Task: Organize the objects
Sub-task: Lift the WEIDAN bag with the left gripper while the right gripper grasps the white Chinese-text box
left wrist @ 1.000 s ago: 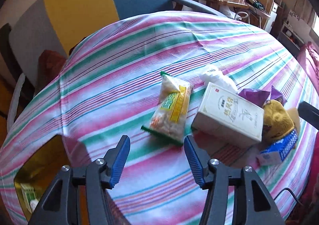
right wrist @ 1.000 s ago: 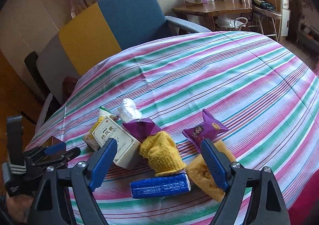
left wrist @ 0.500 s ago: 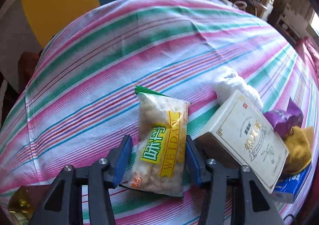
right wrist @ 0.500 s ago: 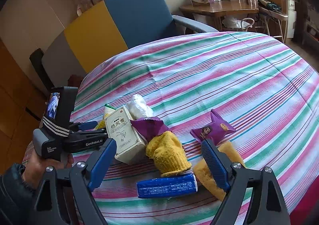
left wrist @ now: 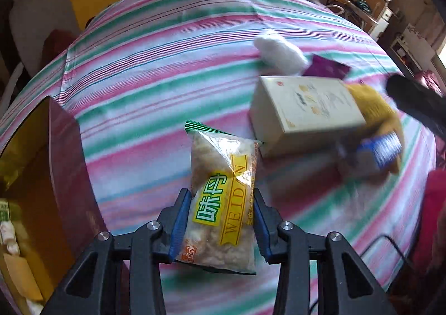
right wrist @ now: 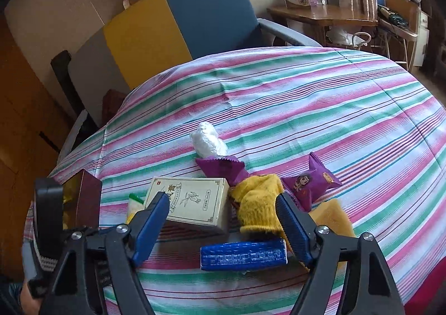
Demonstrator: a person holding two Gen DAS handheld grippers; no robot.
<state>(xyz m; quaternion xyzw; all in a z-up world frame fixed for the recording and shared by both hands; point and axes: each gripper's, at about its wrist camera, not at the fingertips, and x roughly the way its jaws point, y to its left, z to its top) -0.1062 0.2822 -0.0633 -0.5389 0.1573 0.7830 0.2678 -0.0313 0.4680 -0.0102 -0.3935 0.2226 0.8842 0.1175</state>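
Left gripper (left wrist: 222, 220) is clamped on the snack packet (left wrist: 223, 189), both pads pressing its lower sides, with the packet raised off the striped tablecloth (left wrist: 156, 69). Risk: the film is slick and the contents shift, so the packet may slide out or tilt before it reaches the open box (left wrist: 33, 175) at the table's left edge. Right gripper (right wrist: 223, 228) has jaws closing with nothing pressed between them; it hangs over the cream carton (right wrist: 192, 200), yellow cloth (right wrist: 259, 203) and blue bar (right wrist: 242, 256). Risk: closing there may catch two items together or nudge the carton.
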